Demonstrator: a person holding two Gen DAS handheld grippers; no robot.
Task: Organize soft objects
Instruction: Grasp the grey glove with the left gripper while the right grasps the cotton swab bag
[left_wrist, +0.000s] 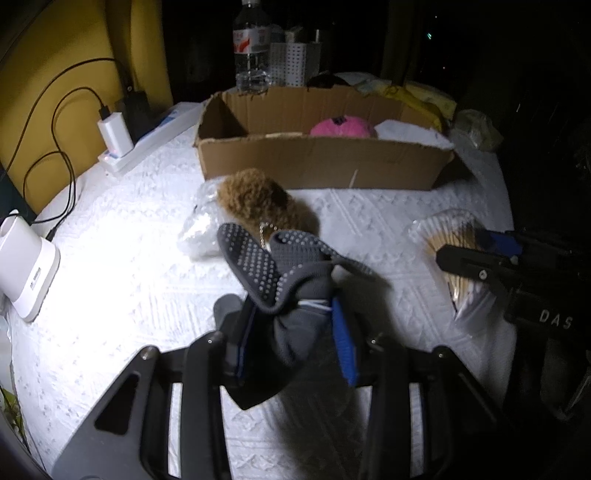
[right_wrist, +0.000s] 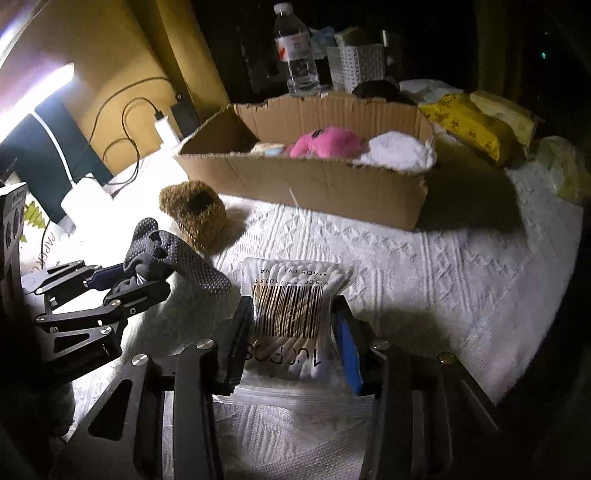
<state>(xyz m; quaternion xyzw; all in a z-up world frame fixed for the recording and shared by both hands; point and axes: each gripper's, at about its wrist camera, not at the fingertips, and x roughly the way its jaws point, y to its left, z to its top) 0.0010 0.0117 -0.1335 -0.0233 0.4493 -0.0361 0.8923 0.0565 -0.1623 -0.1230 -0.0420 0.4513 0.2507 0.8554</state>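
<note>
While the cardboard box (right_wrist: 314, 184) already holds a pink plush (right_wrist: 325, 142) and a white soft item (right_wrist: 397, 151), sorting is partly done. Left gripper (left_wrist: 291, 332) jaws clamp a grey dotted sock (left_wrist: 269, 266); right gripper (right_wrist: 295, 332) jaws pinch a cotton-swab pack (right_wrist: 295, 295). Both lie near the surface (right_wrist: 443, 266), and a brown plush (right_wrist: 195, 210) remains outside the box.

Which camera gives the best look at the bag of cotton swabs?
The right wrist view. There the bag of cotton swabs fills the middle, clamped in the right gripper, with its barcode and swab tips plain. The left wrist view shows only part of the bag at the right edge, partly behind that gripper.
</note>
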